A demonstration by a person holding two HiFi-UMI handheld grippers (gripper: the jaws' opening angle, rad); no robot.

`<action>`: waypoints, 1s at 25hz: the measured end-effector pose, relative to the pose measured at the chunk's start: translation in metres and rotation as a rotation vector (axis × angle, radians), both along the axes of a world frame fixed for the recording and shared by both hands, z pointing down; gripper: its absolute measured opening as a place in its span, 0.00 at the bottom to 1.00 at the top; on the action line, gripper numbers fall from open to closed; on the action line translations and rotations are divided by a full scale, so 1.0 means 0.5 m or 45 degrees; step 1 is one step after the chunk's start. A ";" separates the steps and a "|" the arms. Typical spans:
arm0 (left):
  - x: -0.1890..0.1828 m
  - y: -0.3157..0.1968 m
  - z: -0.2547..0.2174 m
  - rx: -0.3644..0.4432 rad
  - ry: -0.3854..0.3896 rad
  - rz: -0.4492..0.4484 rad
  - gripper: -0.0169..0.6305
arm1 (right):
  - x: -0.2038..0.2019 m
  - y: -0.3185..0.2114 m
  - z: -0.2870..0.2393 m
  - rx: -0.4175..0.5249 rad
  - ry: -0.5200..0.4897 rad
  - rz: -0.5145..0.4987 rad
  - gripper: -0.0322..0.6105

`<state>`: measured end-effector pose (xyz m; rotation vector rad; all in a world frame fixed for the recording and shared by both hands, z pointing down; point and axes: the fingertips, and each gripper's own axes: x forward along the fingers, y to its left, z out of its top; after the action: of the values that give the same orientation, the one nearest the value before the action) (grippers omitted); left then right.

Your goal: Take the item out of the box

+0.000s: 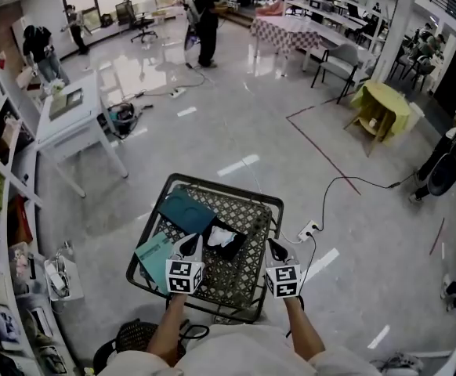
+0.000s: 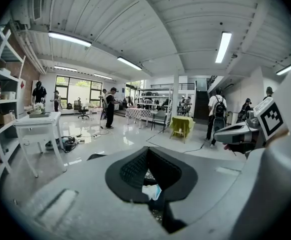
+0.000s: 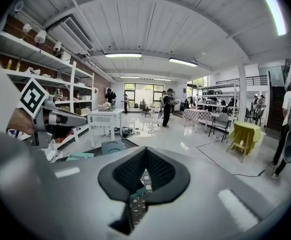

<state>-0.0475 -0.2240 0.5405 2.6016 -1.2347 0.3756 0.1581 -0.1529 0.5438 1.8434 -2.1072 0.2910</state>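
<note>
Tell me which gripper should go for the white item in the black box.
Probably left. The left gripper sits right beside the black box, and its own view shows the white item just past its shut jaws. The right gripper is farther from the box. It would need to open first.

In the head view the left claw [image 1: 189, 243] and right claw [image 1: 276, 246] cover the near part of the mesh bench [image 1: 247, 210]. Whether the left one's tip touches the black box [image 1: 240, 247] cannot be told, and the white item [image 1: 223, 237] inside is too small to identify. In each gripper view the claw's own grey body blocks nearly everything below. Under the closed jaws, the left view shows only a scrap of the white item. The right view shows a strip of mesh and a teal corner [image 3: 139, 191]. The shelf [image 1: 1, 233] is cut off by the head view's left edge.
</note>
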 end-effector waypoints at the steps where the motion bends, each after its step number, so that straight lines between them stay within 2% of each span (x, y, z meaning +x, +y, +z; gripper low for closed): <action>1: 0.005 0.002 -0.001 0.000 -0.003 -0.008 0.04 | 0.002 -0.004 -0.002 0.001 -0.004 -0.014 0.05; 8: 0.017 0.007 0.002 -0.014 -0.023 -0.095 0.04 | -0.001 -0.041 0.017 -0.026 -0.047 -0.136 0.05; 14: -0.010 0.010 0.046 -0.077 -0.048 -0.182 0.04 | -0.030 -0.062 0.073 -0.107 -0.068 -0.245 0.05; 25: -0.039 0.023 0.143 -0.201 -0.081 -0.244 0.04 | -0.062 -0.054 0.188 -0.262 -0.102 -0.300 0.05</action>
<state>-0.0672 -0.2125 0.6122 2.3329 -1.4011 0.5002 0.1271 -0.1799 0.6379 1.4752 -2.2280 0.5093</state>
